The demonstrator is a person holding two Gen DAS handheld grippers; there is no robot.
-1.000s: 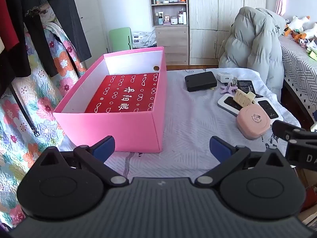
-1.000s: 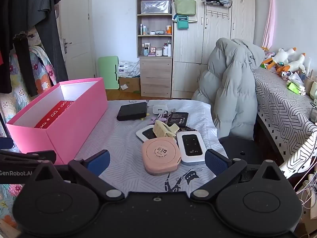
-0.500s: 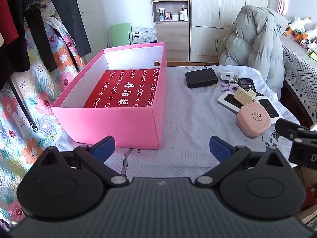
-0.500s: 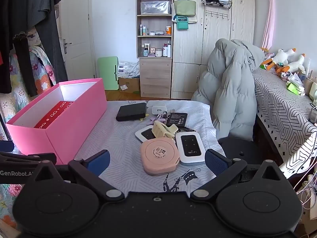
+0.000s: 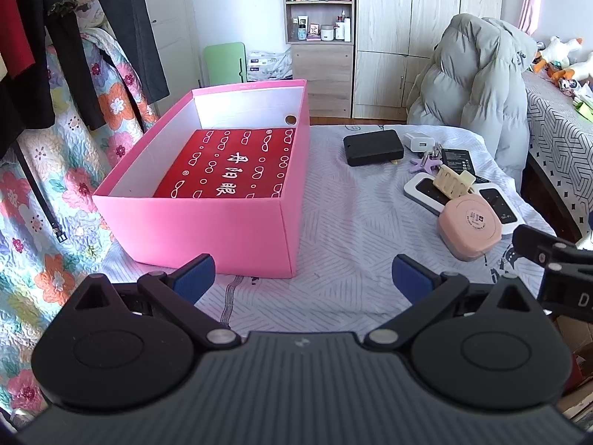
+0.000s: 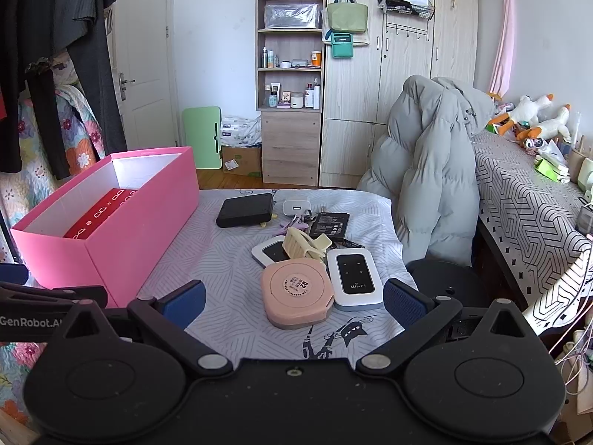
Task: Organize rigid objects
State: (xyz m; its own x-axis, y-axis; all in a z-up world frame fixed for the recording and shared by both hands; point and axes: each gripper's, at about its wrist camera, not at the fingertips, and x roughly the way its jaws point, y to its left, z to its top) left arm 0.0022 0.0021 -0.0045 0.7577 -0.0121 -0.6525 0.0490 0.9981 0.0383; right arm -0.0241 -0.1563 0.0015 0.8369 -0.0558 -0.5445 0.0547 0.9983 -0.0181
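left claw (image 5: 302, 272): released, jaws wide, nothing between them; hangs over the near edge of the tabletop (image 5: 344, 244), just in front of the pink box (image 5: 207, 230). compared with a second ago the box sits slightly further off and more of its floor shows, so this claw has drawn back and lifted a little. no contact with anything.

right claw (image 6: 292, 302): released, empty. the pink round case (image 6: 296, 293) now lies closer to the gap between its pads than a second ago, so this claw has eased toward the pile. not yet touching.

items, all on the tabletop to the right of the box and well apart from it: pink round case in front, touching the white wifi router (image 6: 355, 278); cream hair clip (image 6: 305, 246) resting on a second white device (image 6: 270, 252); black flat box (image 6: 244, 215), white charger (image 6: 296, 207) and black battery pack (image 6: 331, 224) behind. box holds only a red printed package (image 5: 233, 163).

judgement: nothing sorted yet. the approach suggests the pink round case is the first pick for the right claw. it is wide, so the jaws need nearly full opening, and it may nudge the router.
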